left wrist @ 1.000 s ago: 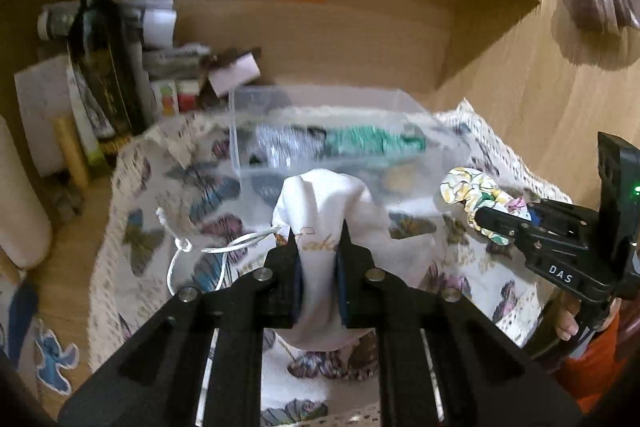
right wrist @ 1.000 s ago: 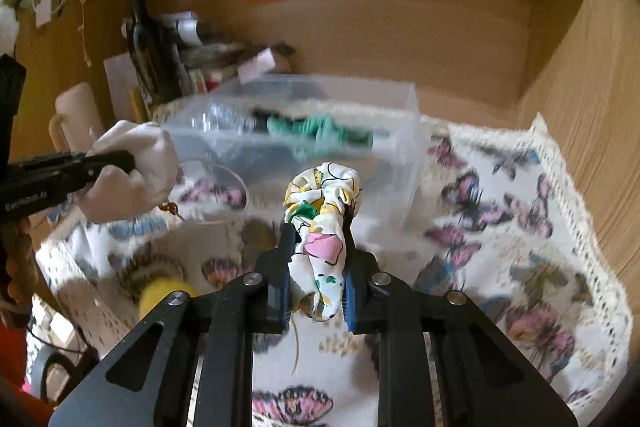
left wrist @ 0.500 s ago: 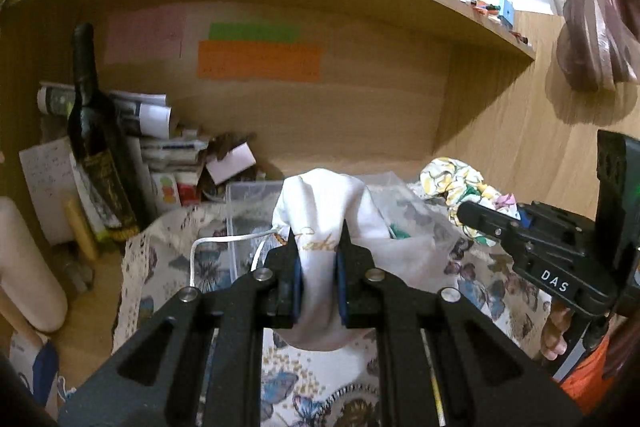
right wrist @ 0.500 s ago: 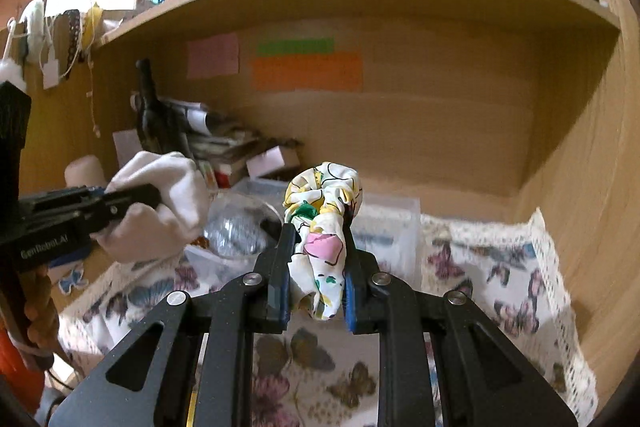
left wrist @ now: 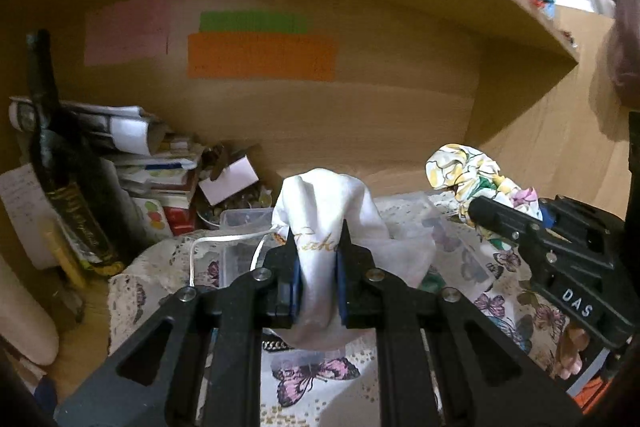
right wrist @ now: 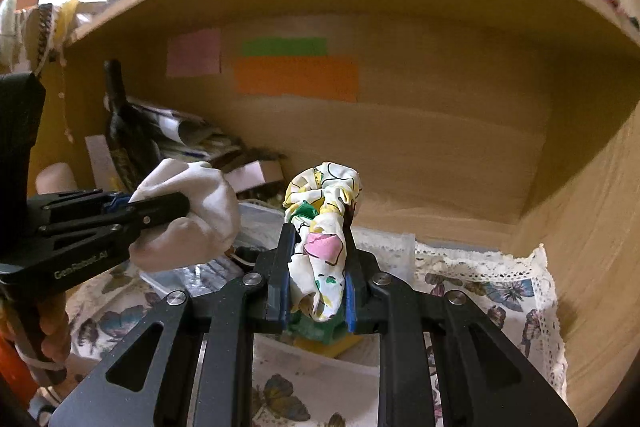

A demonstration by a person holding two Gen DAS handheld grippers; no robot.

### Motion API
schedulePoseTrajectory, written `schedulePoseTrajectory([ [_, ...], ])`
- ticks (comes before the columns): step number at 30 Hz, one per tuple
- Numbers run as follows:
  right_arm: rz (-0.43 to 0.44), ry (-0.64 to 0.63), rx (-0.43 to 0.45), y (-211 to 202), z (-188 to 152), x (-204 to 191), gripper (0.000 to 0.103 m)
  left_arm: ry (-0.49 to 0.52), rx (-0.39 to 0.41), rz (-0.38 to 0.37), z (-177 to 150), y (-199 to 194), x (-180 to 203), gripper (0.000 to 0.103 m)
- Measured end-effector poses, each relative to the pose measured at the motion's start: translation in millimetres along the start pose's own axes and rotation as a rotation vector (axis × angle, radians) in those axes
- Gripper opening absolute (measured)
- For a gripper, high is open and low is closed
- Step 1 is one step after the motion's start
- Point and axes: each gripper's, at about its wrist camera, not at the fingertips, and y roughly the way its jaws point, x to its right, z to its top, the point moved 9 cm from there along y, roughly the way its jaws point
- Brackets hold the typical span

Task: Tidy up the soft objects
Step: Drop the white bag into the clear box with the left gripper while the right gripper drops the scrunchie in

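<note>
Covering desk (left wrist: 92,339): butterfly-print cloth (right wrist: 500,291)

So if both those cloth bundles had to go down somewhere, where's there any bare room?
The butterfly cloth lies bare on its right side, between the clear box and the wooden side wall. The near strip below the hand-held grippers also shows bare cloth. The back left corner is crowded: dark bottle, stacked papers, small boxes.

Surface: my wooden desk nook (left wrist: 400,131) under a shelf | cover: butterfly-print cloth with lace edge (right wrist: 500,291) lay on it | on cloth: clear plastic box (left wrist: 240,223) | back left: dark bottle (left wrist: 60,163) stood beside stacked papers (left wrist: 132,139).
</note>
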Motion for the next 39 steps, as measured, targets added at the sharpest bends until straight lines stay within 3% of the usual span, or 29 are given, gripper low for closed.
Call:
schedulePoseTrajectory([
  [13, -0.013, 0.021, -0.226, 78, -49, 15, 0.018, -0.017, -0.201, -0.014, -34, 74, -6, 0.013],
  [21, -0.035, 0.010, -0.278, 94, -63, 16, 0.022, -0.007, -0.228, -0.011, -45, 81, -7, 0.016],
  [22, -0.036, 0.008, -0.281, 95, -63, 16, 0.024, -0.004, -0.229, -0.010, -45, 79, -6, 0.020],
  [27, -0.071, -0.007, -0.261, 89, -58, 19, 0.054, 0.000, -0.216, 0.002, -43, 73, -6, 0.046],
  [39, -0.082, -0.030, -0.143, 45, -29, 15, 0.070, 0.023, -0.117, 0.002, -24, 23, -1, 0.077],
])
